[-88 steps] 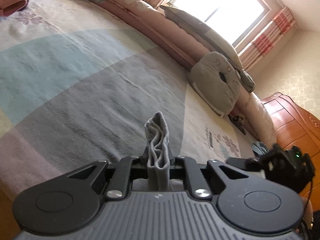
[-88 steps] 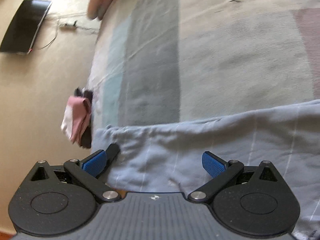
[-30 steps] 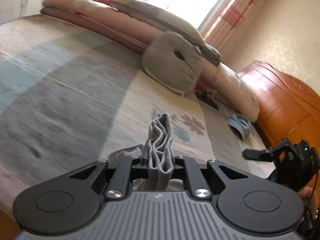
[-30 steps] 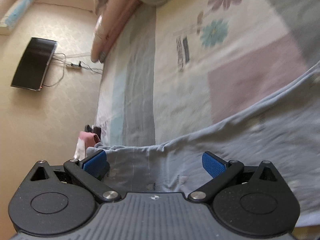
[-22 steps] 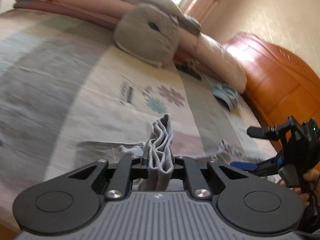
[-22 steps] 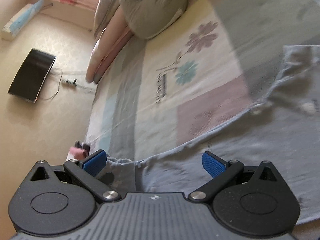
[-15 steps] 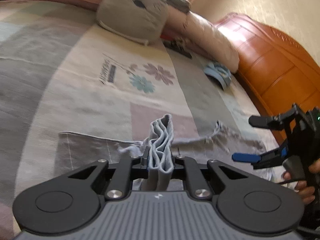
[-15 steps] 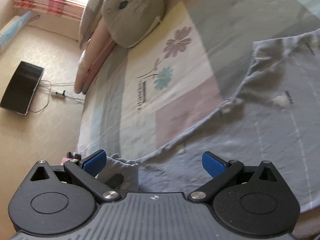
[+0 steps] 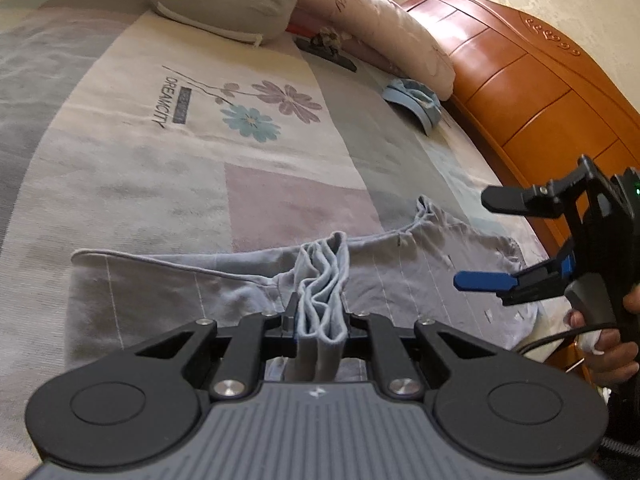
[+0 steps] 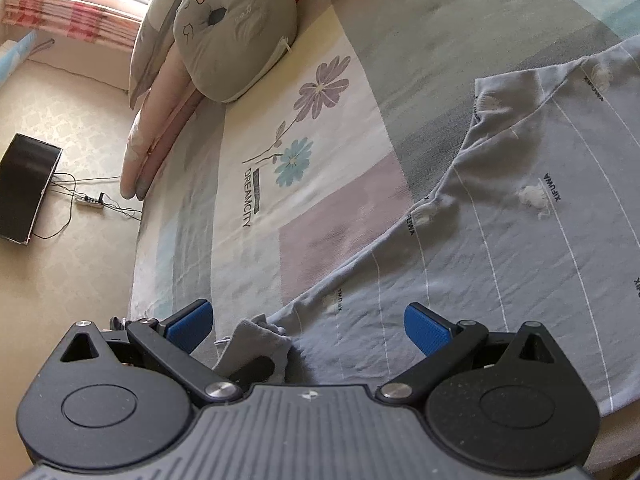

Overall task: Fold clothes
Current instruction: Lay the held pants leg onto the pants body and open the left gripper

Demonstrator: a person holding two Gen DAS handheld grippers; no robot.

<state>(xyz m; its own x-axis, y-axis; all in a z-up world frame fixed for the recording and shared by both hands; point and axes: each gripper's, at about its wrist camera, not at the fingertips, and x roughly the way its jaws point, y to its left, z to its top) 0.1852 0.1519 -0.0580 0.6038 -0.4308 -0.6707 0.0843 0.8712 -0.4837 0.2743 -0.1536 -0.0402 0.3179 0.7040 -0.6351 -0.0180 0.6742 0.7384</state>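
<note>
— Cloth (image 9: 320,280) is kept pinched in the left claw (image 9: 320,320); the rest has been swung round and laid flat ahead of it.

— The right claw (image 10: 308,320) is held wide above the spread cloth, empty; folding can begin.

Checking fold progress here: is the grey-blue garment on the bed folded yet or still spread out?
Mostly spread: the garment lies flat across the bed; only a bunched edge is pinched in the left hand-held gripper.

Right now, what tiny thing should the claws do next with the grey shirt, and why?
Probably bring the open right claw down onto the grey shirt edge and pinch it. The left claw already clamps a bunched fold, while most of it lies spread on the bed.
</note>
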